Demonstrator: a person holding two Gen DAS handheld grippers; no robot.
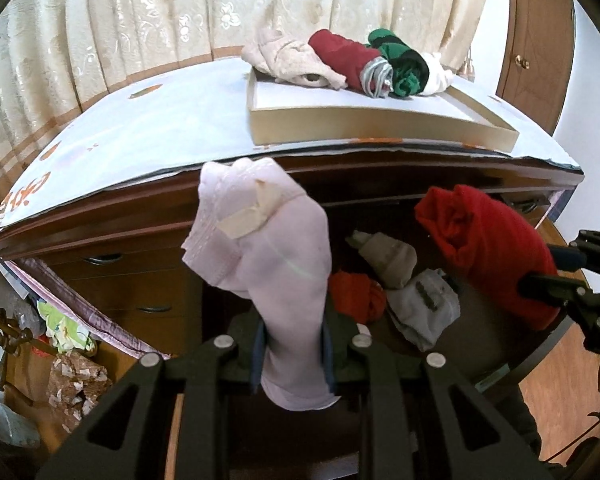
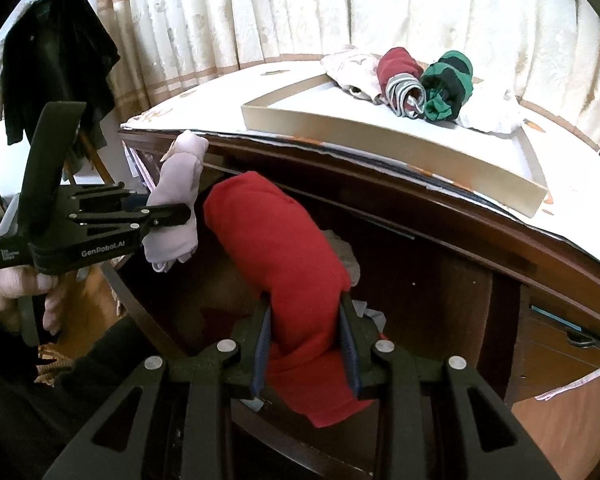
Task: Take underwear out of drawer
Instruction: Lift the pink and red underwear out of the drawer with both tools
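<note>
Left gripper has its jaws clamped tight on a pale pink rolled underwear, which sticks up above the open drawer, in front of the dresser's front edge. Right gripper has its jaws closed part-way around a fatter red rolled underwear, also lifted over the drawer, right of the pink one. Both pieces clear of the drawer contents. Left in the drawer: an orange-red roll, a beige-grey roll and a light grey piece, bunched near the middle. On the dresser top, a paper-covered surface, sits a shallow cardboard tray near the front edge; at the tray's back edge lie a cream piece, a maroon roll, a green-and-black roll and a white piece, touching in a row. A hand holds the left gripper's handle. Curtain behind.
</note>
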